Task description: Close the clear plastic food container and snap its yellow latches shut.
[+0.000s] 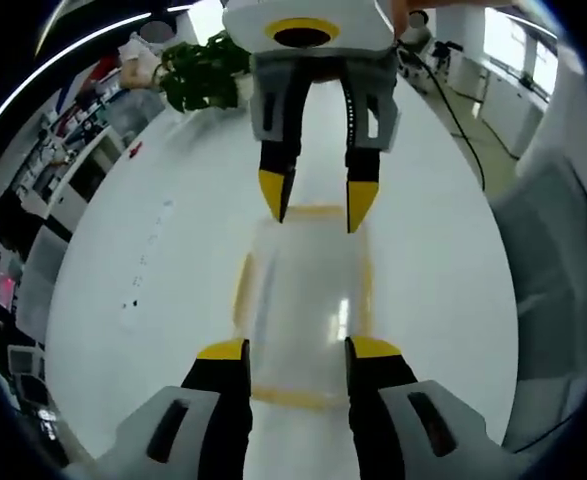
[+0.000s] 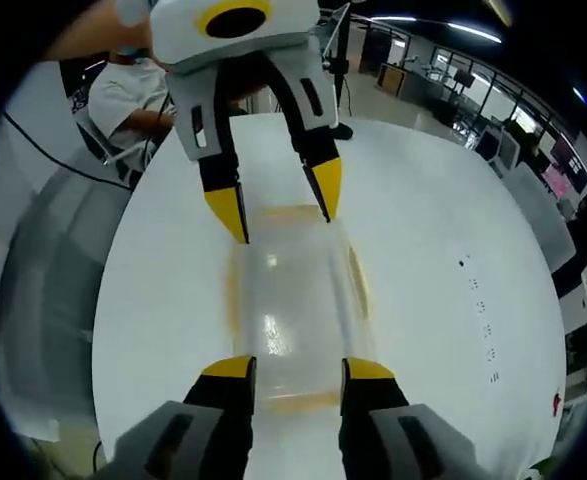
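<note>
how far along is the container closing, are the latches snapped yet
Done: the lid looks seated on the clear container on the white table. In hand: the left claw and right claw sit open at opposite short ends, over the yellow end latches. Left: whether any latch is snapped is too blurred to tell, so probably all of them.

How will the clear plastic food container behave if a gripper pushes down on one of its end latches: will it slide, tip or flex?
The clear plastic food container looks empty, so it is probably light and may slide on the glossy white table. It is low and flat, so tipping seems unlikely. Its thin clear lid may flex slightly under pressure. The left gripper and right gripper sit at opposite ends, which should steady it.
</note>
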